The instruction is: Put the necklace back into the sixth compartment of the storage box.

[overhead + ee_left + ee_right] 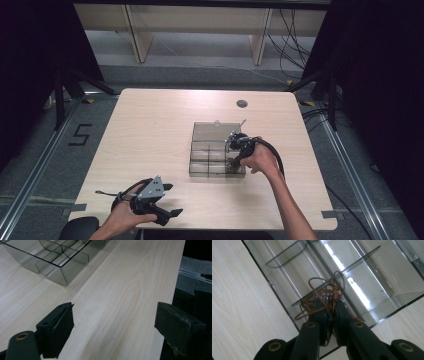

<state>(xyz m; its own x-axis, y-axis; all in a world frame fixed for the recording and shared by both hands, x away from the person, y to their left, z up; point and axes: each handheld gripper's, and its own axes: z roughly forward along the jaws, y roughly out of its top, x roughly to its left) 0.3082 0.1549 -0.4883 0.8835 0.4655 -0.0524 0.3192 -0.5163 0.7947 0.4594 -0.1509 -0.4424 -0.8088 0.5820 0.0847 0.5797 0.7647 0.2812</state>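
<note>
A smoky clear compartment box (200, 168) stands right of the table's middle, its lid (210, 131) tipped open at the back. My right gripper (232, 161) points down into the box's front right corner. In the right gripper view, the right gripper (331, 304) is shut on a tangle of thin brown cord (322, 287), which hangs over a curved divider inside the box (374, 277). My left gripper (172, 200) rests near the table's front left edge, held in a hand. In the left gripper view, the left gripper (116, 312) is open over bare wood, and the box (60, 265) lies farther off.
The light wooden table (150, 130) has a round cable hole (242, 103) near its back edge. A black cable (275, 152) trails from the right gripper over the wrist. Dark curtains, stand legs and floor rails flank the table on both sides.
</note>
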